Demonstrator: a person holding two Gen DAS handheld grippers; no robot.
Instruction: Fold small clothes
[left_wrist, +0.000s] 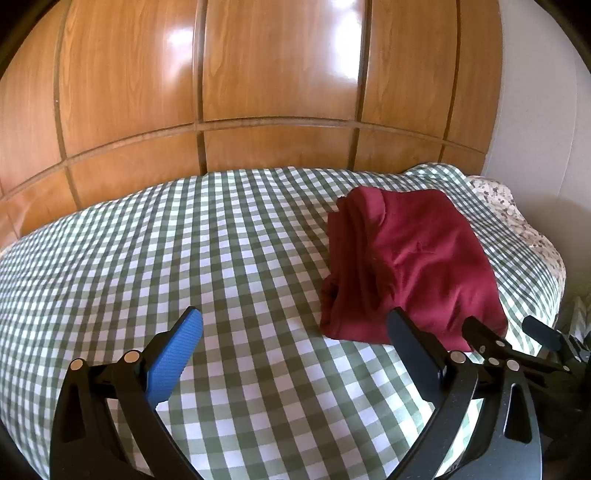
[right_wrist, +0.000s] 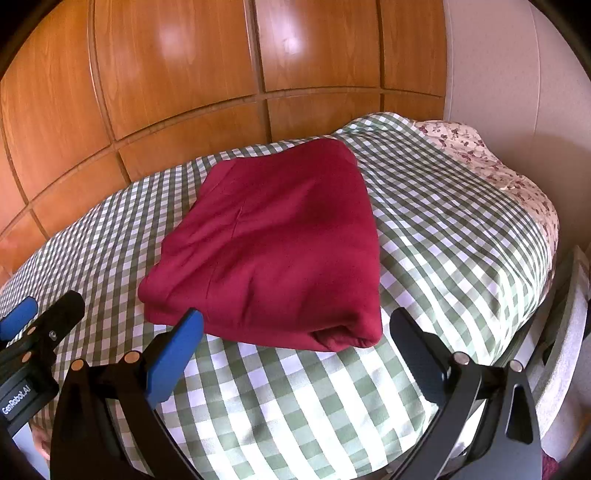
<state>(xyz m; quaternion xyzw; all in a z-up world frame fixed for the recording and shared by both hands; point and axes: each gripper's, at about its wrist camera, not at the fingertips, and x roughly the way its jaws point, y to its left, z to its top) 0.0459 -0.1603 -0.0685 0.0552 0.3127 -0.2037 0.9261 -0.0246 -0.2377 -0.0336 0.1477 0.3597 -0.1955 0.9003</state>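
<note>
In the left wrist view, the left gripper hangs over bare checked bedcover, its jaws spread wide with nothing between them. The dark red garment lies to the right, reaching from the near edge toward the far side of the bed, already gathered into a thick stack — layered edges show along its left side. Part of the right gripper pokes in at the near right, just beside the garment's near corner; whether it touches the cloth I cannot tell here.

In the right wrist view, the right gripper is also wide open and empty, its fingertips flanking the near edge of the garment without pinching it. The cloth looks like a compact rectangle with a rolled fold at the near right corner, so the folding appears finished or nearly so — perhaps a last smoothing remains. The left gripper shows at the near left. A floral pillow sits far right. What kind of garment this is stays hidden inside the folds, and its underside and far edge are hard to make out.
</note>
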